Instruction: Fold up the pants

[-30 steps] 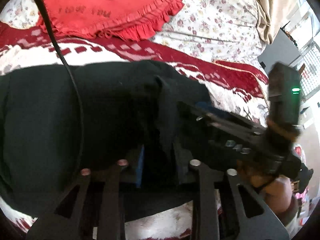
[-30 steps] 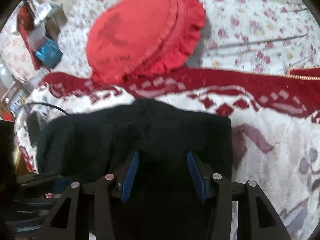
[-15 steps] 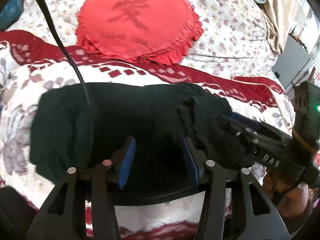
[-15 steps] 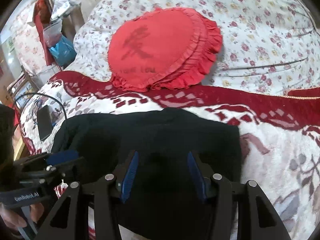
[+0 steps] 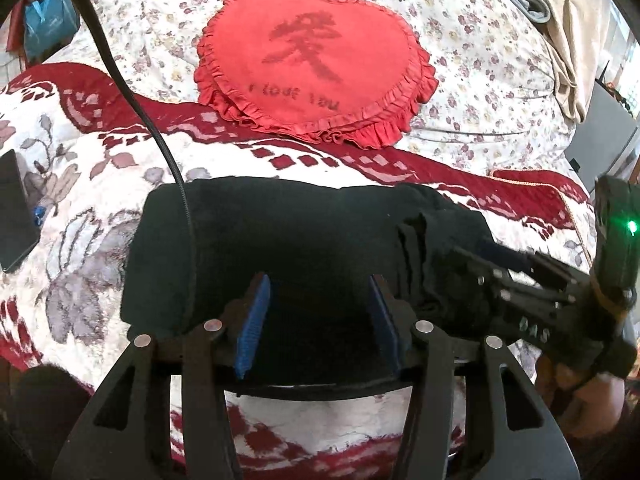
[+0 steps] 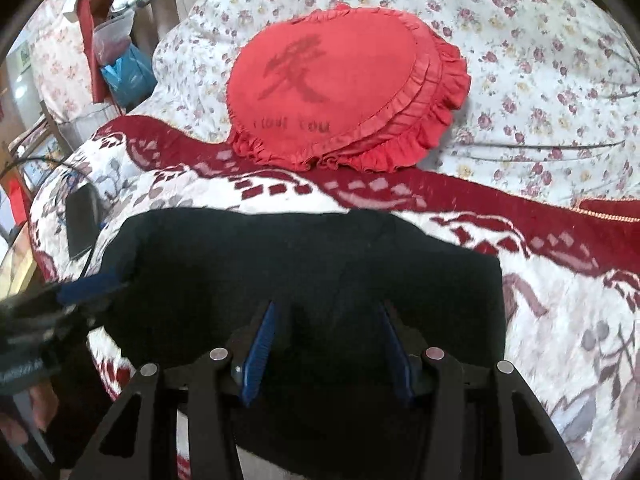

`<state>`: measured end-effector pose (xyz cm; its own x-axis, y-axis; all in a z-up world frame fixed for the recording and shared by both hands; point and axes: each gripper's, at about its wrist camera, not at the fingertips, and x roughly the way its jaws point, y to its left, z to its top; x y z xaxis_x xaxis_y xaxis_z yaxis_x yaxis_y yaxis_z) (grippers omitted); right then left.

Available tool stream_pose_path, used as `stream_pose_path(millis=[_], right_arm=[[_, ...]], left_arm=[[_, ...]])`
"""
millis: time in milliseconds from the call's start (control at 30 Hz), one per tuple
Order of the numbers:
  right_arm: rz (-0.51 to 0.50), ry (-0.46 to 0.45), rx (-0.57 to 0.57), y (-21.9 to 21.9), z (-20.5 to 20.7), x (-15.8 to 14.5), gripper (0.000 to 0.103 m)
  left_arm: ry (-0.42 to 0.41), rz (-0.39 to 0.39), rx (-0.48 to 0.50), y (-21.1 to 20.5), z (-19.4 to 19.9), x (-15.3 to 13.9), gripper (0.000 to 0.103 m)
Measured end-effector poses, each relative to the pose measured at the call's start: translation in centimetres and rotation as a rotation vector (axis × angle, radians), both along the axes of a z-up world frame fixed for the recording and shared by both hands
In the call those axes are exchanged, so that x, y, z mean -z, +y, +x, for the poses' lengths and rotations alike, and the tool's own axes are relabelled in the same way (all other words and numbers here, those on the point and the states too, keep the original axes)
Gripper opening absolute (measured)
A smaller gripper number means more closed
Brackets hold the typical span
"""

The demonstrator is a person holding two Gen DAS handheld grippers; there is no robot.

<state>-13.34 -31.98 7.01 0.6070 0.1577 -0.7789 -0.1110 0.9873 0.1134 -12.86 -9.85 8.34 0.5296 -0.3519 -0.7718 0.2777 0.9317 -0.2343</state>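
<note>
The black pants (image 5: 280, 240) lie folded into a compact rectangle on the red and white blanket (image 5: 100, 168); they also show in the right wrist view (image 6: 300, 264). My left gripper (image 5: 318, 280) is open, its blue pads wide apart over the near edge of the pants, holding nothing. My right gripper (image 6: 326, 306) is open too, with its pads over the near right part of the pants. The right gripper also shows in the left wrist view (image 5: 500, 264), reaching in at the pants' right end. The left gripper also shows at the left edge of the right wrist view (image 6: 84, 288).
A red heart-shaped frilled cushion (image 5: 312, 64) lies behind the pants on the floral bedding (image 5: 500, 60). A black cable (image 5: 160, 152) runs across the pants' left end. A dark phone (image 5: 12, 212) lies at the left on the blanket. Bags (image 6: 120, 68) stand beside the bed.
My left gripper let go of the pants, opened and drew back. Both grippers pulled away from the bed, so the whole folded pants came into view.
</note>
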Motion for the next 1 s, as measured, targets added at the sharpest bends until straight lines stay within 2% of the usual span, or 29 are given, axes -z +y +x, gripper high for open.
stream_pose_path(millis=[167,300,333,400,667,767,867,1000], right_arm=[[-0.016,-0.01,0.029,0.4,2.0,0.7,0.05],[-0.031,0.085,0.03,1.0,3.8,3.3,0.05],[-0.037,0.087,0.027,1.0,4.0,3.4,0.051],[-0.029,0.076,0.024,0.8,3.7,2.9,0.051],[0.019,0.05,0.026,-0.6,0.8,1.1,0.051],[0.002,0.049,0.024,-0.6,-0.3,1.6,0.052],[0.001,0.084,0.017,-0.3,-0.3,3.0,0.052],[0.038,0.043,-0.007,-0.1,-0.5,1.6,0.052]], left_arm=[[-0.009,0.01,-0.025,1.0,-0.2,-0.2,0.05],[-0.008,0.017,-0.03,1.5,-0.1,-0.3,0.05],[-0.006,0.017,-0.031,1.5,-0.1,-0.2,0.054],[0.003,0.005,-0.034,1.7,-0.1,0.0,0.058],[0.027,-0.003,-0.044,1.6,0.3,0.8,0.058],[0.028,-0.001,-0.053,1.6,0.4,1.0,0.058],[0.039,-0.001,-0.058,1.6,0.6,1.2,0.058],[0.04,0.002,-0.063,1.8,0.5,1.2,0.058]])
